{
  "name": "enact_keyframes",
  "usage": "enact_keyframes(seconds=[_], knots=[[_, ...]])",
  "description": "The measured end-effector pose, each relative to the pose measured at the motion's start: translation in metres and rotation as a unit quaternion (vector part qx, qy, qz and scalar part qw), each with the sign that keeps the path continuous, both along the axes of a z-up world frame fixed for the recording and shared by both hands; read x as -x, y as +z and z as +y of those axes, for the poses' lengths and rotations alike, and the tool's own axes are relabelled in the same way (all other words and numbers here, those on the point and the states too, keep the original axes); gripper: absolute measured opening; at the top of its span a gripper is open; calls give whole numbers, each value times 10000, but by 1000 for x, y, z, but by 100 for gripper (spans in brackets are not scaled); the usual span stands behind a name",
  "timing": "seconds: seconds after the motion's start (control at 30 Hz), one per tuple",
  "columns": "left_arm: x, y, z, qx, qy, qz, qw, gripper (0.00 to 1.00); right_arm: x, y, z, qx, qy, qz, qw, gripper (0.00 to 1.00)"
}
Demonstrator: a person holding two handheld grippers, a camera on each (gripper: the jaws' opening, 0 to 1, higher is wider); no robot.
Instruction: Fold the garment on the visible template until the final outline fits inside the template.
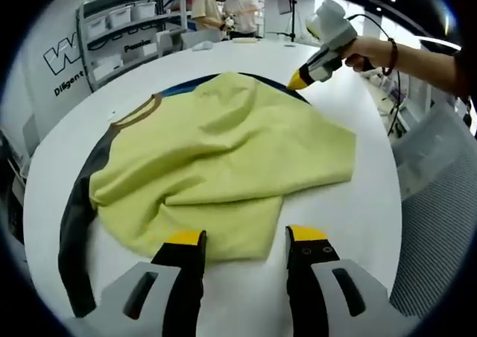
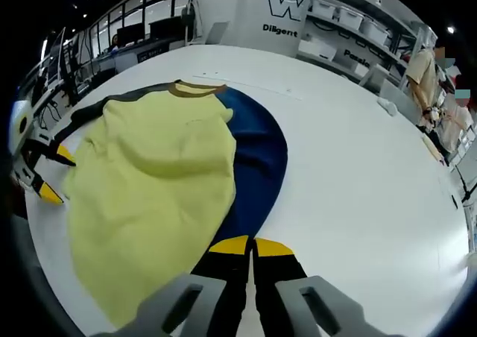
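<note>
Yellow-tipped left gripper [image 1: 246, 240] fingers stand apart at 6 o'clock, hovering over the garment [image 1: 223, 158] hem; right gripper [image 2: 251, 244] fingers together on the blue template [image 2: 261, 158], probably pinning it.

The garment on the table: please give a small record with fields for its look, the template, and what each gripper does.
garment: yellow-green shirt with brown collar and dark sleeve, lying rumpled and partly folded
template: blue mat under the shirt, showing at one side
surface: white table
left gripper: open, at the shirt's near edge, holding nothing
right gripper: fingers together, at the mat's edge; whether it pinches cloth cannot be told
background: shelves with bins; people standing beyond the table
</note>
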State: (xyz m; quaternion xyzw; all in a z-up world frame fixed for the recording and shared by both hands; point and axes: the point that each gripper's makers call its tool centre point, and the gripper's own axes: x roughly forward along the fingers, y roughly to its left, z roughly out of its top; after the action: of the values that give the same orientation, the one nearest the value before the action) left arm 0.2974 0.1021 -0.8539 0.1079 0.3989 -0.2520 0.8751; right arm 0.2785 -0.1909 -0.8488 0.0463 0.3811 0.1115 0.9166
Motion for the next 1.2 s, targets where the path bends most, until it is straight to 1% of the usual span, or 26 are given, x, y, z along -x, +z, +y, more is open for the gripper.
enact_keyframes(seconds=[0.1,0.17,0.2,0.23,0.3,0.33,0.4,0.43,0.5,0.6,0.63,0.7,0.77,0.87,0.9,0.93,1.0,1.03,1.13,1.2], knots=[[0,0,1,2,13,-11,10000,30,2,-3,1,5,6,38,10000,0],[1,-1,1,-4,-28,-40,10000,26,3,-7,1,86,26,63,9999,0],[1,-3,2,-20,-25,-25,10000,24,4,-12,-1,231,40,57,9997,0],[4,-4,1,49,-43,6,10000,21,5,-15,-3,263,-38,93,9996,0],[4,-6,1,-12,-114,-34,9999,15,6,-18,-4,294,-71,130,9995,0],[6,-7,1,-58,-193,-74,9998,9,6,-18,-5,428,-103,12,9990,0],[6,-7,0,-2,-182,-86,9998,7,6,-17,-5,503,-82,-35,9987,0],[6,-7,0,24,-158,-99,9998,7,6,-18,-5,663,-15,-53,9978,0],[6,-8,0,29,-155,-94,9998,7,5,-18,-4,684,-22,-65,9976,0],[7,-7,0,2,-182,-100,9998,7,5,-19,-5,922,25,-88,9957,0],[8,-6,2,-31,-188,-126,9997,6,4,-19,-3,999,128,-134,9948,0],[9,-3,6,-55,-185,-138,9997,6,4,-19,1,1095,146,-167,9937,0],[10,2,19,-103,-89,-152,9998,6,2,-18,2,1194,218,-193,9924,0],[9,3,33,-164,22,-134,9998,6,2,-18,-1,1197,239,-104,9925,0],[9,2,43,-348,9,-134,9993,6,1,-15,-4,1348,363,-191,9900,0],[10,1,49,-474,44,-98,9988,6,-1,-14,-6,1431,402,-202,9887,0],[11,-3,58,-698,56,-45,9975,6,-4,-12,-10,1460,363,-188,9884,0],[12,-4,64,-789,69,-10,9969,6,-6,-10,-16,1466,293,-152,9886,0],[10,-9,80,-960,86,26,9953,6,-11,-3,-26,1473,322,-181,9884,0],[1,-8,93,-1053,264,13,9941,6,-12,2,-38,1574,339,-126,9869,0]])
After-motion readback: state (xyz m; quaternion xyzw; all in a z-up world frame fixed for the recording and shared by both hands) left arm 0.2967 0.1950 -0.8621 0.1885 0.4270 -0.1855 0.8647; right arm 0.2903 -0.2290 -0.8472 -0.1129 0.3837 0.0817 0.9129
